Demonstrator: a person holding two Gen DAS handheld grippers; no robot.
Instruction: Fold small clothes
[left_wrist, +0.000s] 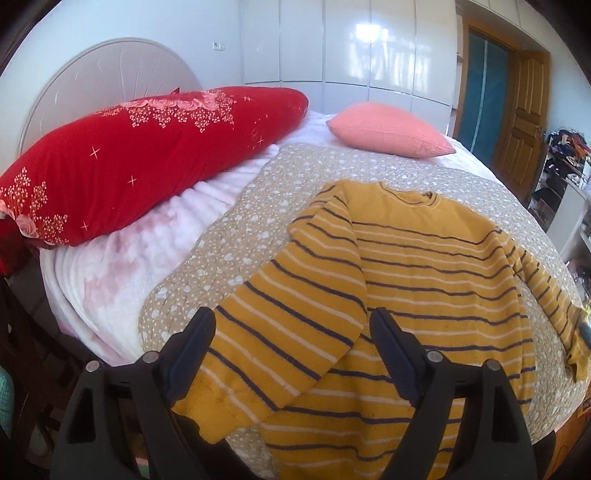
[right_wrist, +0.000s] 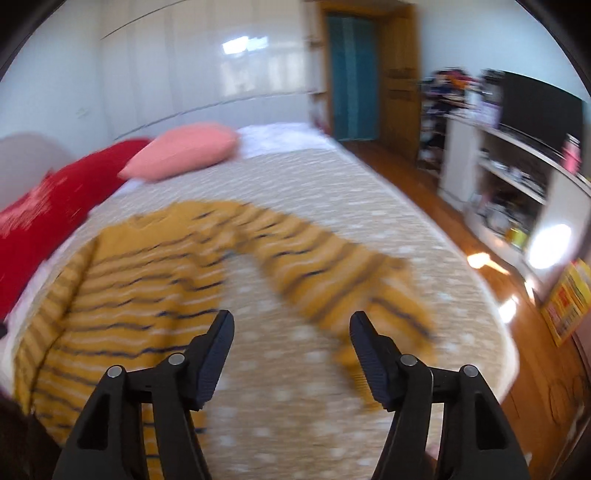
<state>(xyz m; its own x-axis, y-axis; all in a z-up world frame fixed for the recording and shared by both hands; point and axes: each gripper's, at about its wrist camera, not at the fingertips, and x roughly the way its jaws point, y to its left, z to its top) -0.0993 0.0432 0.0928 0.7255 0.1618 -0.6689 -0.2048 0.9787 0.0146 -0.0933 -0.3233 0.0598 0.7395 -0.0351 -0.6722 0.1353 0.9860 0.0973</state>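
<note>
A small yellow sweater (left_wrist: 424, 266) with dark and white stripes lies flat on the dotted beige bedspread (left_wrist: 236, 229). Its left sleeve (left_wrist: 295, 302) is folded over the body. Its right sleeve (left_wrist: 546, 295) stretches out to the side. My left gripper (left_wrist: 291, 325) is open, its fingers straddling the folded sleeve near the cuff. In the blurred right wrist view the sweater (right_wrist: 140, 269) lies at the left and the stretched sleeve (right_wrist: 332, 266) runs to the right. My right gripper (right_wrist: 291, 325) is open and empty above the bedspread (right_wrist: 332, 184), the sleeve cuff by its right finger.
A red floral pillow (left_wrist: 147, 155) and a pink cushion (left_wrist: 388, 129) lie at the head of the bed. A white fleece blanket (left_wrist: 122, 269) lies beside the bedspread. A white shelf unit (right_wrist: 517, 177) with a television stands past the wooden floor (right_wrist: 424, 192).
</note>
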